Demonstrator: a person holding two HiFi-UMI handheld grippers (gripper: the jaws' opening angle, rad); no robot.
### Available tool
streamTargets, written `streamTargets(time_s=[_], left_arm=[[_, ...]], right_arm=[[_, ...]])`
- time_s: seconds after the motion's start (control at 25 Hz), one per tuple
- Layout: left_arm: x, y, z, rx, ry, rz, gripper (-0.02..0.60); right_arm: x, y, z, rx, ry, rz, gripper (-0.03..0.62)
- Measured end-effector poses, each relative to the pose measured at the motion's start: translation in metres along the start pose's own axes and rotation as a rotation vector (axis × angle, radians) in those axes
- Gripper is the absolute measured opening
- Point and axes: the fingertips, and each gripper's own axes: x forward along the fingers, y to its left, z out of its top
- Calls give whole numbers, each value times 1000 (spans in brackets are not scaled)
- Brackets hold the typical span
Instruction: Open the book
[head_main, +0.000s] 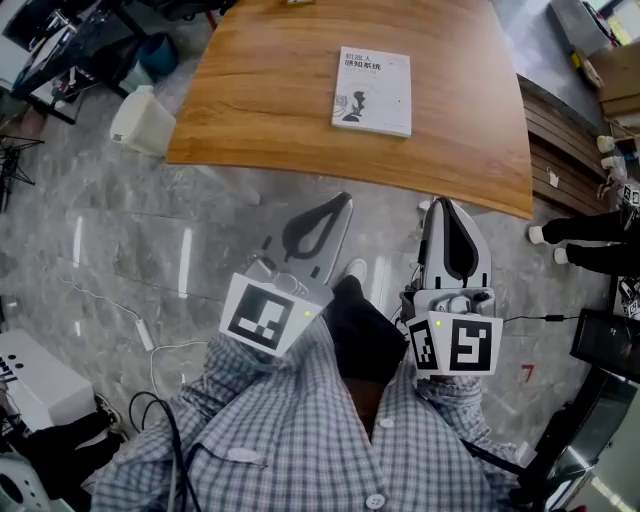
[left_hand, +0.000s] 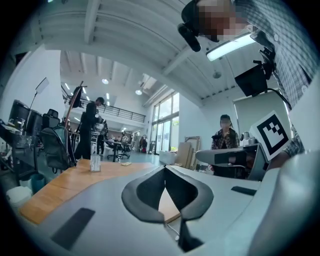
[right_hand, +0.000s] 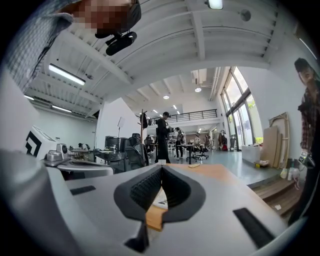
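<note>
A checked shirt (head_main: 300, 430) was seen nearest, with the left claw (head_main: 345, 198) and right claw (head_main: 441, 203) held out before it, both pressed together and empty. The closed book (head_main: 372, 91) was laid flat on the counter (head_main: 260, 90), well beyond both claw tips, untouched.

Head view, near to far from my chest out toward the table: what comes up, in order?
Checked shirt → left gripper and right gripper, side by side, both shut → grey floor → wooden table → closed book.
</note>
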Motion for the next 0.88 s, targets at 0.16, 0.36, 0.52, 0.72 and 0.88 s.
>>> streamTargets(time_s=[0.16,0.36,0.52,0.72,0.88], left_arm=[[31,3,7,16,-4,28,6],[64,1,11,29,0,64,6],[88,-1,15,25,-5,79,6],[111,0,15,41,4,91,6],[121,0,13,36,13,95,6]], right_arm=[[24,-25,7,-2,-6,36,20],[46,-51,12,4,-19,82,20],[59,-68,13,15,-26,106,20],[71,-86,10,30,-23,117,20],[76,-96,7,39,-10,118,20]])
